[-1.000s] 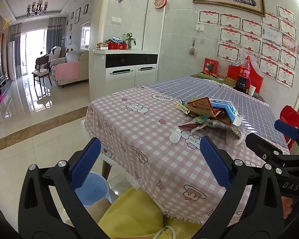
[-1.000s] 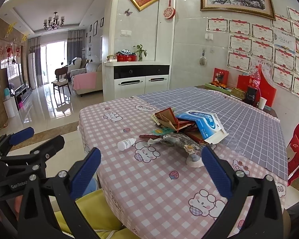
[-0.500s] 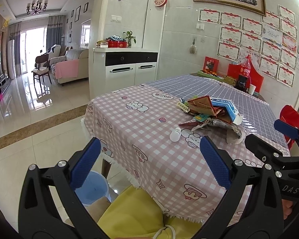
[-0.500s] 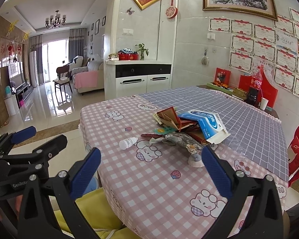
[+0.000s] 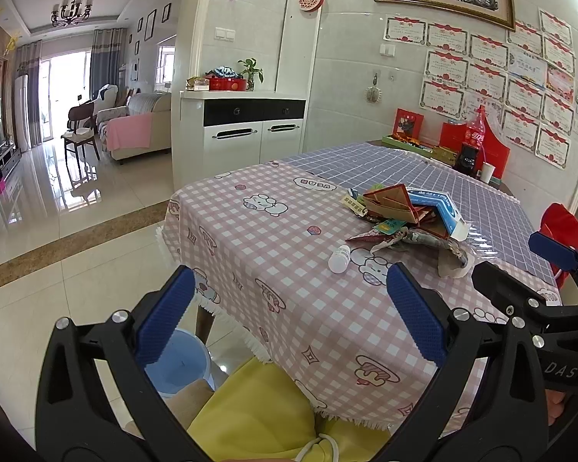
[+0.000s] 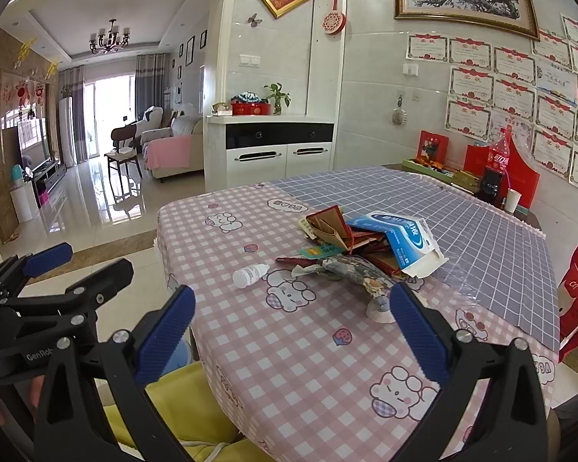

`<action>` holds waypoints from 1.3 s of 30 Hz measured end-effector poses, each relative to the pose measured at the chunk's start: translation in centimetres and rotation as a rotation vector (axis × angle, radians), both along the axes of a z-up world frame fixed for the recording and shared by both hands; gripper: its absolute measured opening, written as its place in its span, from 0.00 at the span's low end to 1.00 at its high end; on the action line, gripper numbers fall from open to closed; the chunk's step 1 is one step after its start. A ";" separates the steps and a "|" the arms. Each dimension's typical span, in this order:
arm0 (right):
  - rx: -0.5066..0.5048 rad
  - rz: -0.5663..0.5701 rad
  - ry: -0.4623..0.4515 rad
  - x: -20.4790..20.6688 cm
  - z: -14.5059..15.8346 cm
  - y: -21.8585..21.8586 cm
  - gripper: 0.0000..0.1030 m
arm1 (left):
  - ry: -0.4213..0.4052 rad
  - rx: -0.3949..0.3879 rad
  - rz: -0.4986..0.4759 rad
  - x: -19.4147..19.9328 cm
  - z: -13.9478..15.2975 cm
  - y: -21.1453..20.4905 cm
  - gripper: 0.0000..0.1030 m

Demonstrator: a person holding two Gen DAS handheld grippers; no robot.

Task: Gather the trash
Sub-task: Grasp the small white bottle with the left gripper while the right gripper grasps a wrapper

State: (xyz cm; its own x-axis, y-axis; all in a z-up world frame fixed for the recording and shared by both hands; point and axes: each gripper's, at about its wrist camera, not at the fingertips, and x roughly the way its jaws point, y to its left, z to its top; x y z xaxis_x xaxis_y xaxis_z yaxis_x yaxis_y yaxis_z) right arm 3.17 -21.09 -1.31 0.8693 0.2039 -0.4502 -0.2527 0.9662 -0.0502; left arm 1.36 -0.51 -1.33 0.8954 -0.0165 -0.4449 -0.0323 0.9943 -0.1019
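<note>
- Left wrist view: left gripper (image 5: 289, 319) level, short of the bench (image 5: 273, 246) edge, jaws wide, empty.
- Right gripper (image 6: 291, 325) alongside, likewise wide.
- Trash pile (image 6: 370, 248) mid-bench; small white bottle (image 6: 249, 275) just beside it.

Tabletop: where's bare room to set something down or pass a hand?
Free: pink checked cloth between the near edge and the small white bottle; purple checked cloth behind the trash pile. Crowded: the pile mid-table and the far end by the cola bottle.
</note>
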 end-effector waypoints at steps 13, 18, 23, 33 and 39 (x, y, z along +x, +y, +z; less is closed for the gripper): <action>-0.003 -0.007 0.017 0.3 -0.3 0.0 0.96 | 0.030 0.006 -0.006 0.7 -0.4 -0.2 0.95; -0.001 -0.039 0.045 1.1 -1.0 -0.5 0.96 | 0.073 0.015 -0.040 2.0 -1.1 -0.8 0.95; 0.005 -0.088 0.089 2.2 -2.0 -1.5 0.96 | 0.116 0.038 -0.083 4.0 -1.9 -1.8 0.95; 0.010 -0.171 0.207 6.2 -4.3 -3.6 0.96 | 0.206 0.162 -0.067 11.6 -5.3 -3.9 0.95; -0.035 -0.200 0.245 9.1 -5.1 -4.4 0.96 | 0.275 0.149 -0.128 15.9 -7.5 -4.9 0.95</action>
State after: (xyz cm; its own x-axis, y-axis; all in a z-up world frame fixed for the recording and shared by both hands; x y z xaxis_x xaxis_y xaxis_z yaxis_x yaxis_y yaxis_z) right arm 12.29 -25.48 -6.42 0.7557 0.0209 -0.6546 -0.0666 0.9968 -0.0451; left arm 17.22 -5.37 -8.86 0.7362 -0.0376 -0.6758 0.0876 0.9953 0.0401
